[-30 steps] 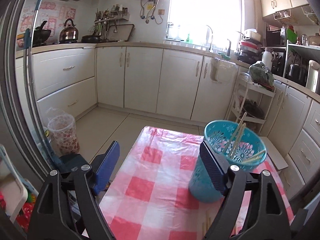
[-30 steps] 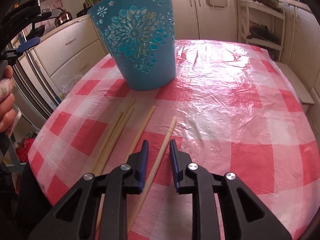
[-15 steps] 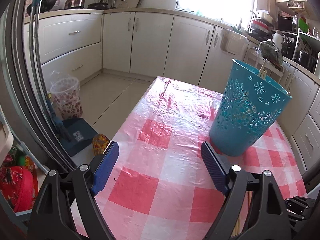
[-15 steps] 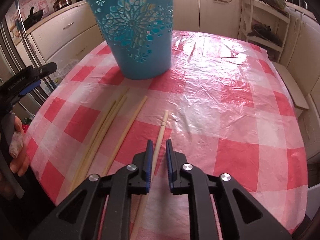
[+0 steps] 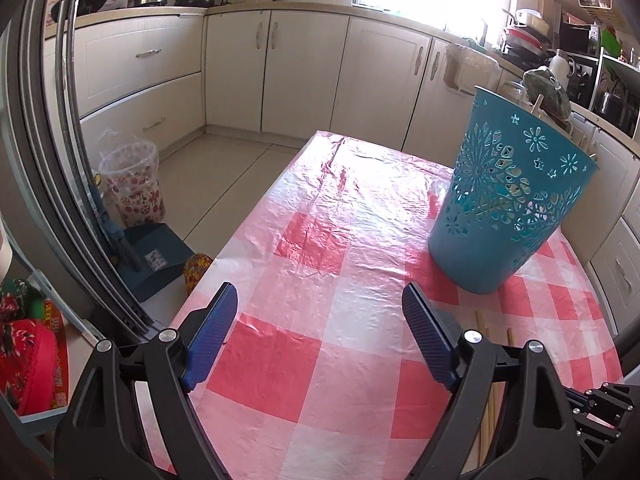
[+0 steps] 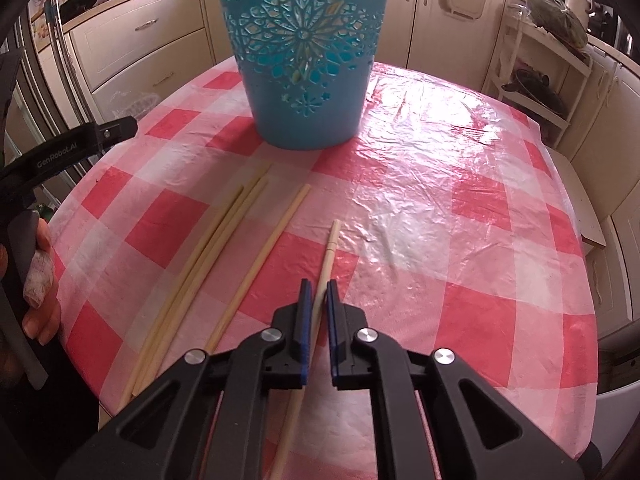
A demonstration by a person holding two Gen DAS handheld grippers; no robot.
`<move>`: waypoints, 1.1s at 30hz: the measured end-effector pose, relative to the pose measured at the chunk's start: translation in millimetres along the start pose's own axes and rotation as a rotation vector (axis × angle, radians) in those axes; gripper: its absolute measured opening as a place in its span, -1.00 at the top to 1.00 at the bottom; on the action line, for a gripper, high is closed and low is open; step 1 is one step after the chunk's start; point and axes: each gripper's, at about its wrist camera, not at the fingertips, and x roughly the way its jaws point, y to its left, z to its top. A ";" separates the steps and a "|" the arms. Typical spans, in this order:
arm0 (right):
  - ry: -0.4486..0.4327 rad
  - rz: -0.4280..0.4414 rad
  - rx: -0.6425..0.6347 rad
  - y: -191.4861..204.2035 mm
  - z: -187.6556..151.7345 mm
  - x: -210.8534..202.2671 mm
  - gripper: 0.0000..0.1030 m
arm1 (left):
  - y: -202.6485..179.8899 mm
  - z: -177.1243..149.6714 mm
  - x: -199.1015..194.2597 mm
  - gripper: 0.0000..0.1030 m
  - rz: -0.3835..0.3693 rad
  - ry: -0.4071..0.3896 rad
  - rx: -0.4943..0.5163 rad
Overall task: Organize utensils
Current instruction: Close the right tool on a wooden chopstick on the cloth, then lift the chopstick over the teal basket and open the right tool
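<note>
Desk under a red-and-white checked plastic cloth, standing in a kitchen with cream cabinets. Blue openwork basket, upright at the far middle of the desk, holding several chopsticks; the tip of one shows above its rim in the left wrist view. Loose chopsticks on the cloth in front of the basket: a group of three lying close together at the left, a single one just to their right, and a fifth chopstick further right. Right tool: jaws drawn together and clamped on that fifth chopstick partway along its length, the far end pointing toward the basket. Left tool: jaws wide apart, nothing between them, hanging over the left part of the desk, the basket ahead to its right. Person's hand on the left tool's grip, one finger bandaged.
</note>
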 end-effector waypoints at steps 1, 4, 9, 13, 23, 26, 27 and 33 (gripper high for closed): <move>-0.006 0.011 0.019 -0.7 -1.8 -0.8 0.88 | -0.2 -0.8 1.1 -0.56 -0.001 0.005 0.000; -0.039 0.083 0.083 -6.8 -2.7 -7.1 0.89 | 0.9 -1.1 2.3 -0.57 -0.005 0.009 -0.003; -0.113 0.169 0.157 -16.9 5.6 -28.1 0.89 | -0.8 -2.1 4.8 -0.58 -0.004 0.020 0.000; -0.194 0.253 0.213 -22.3 17.5 -50.8 0.89 | -2.9 -2.4 5.6 -0.59 -0.003 0.026 0.008; -0.585 0.402 0.263 -22.0 105.4 -125.5 0.89 | -2.9 -2.6 4.1 -0.60 0.001 0.016 0.009; -0.713 0.402 0.278 -19.3 138.9 -135.8 0.89 | -4.3 -3.0 3.7 -0.61 -0.001 0.018 0.017; -0.751 0.392 0.282 -18.4 148.8 -136.7 0.89 | -3.9 -3.0 3.7 -0.62 -0.002 0.020 0.018; -0.845 0.313 0.360 -23.8 200.5 -112.8 0.88 | -4.3 -2.9 4.9 -0.65 -0.012 0.026 0.021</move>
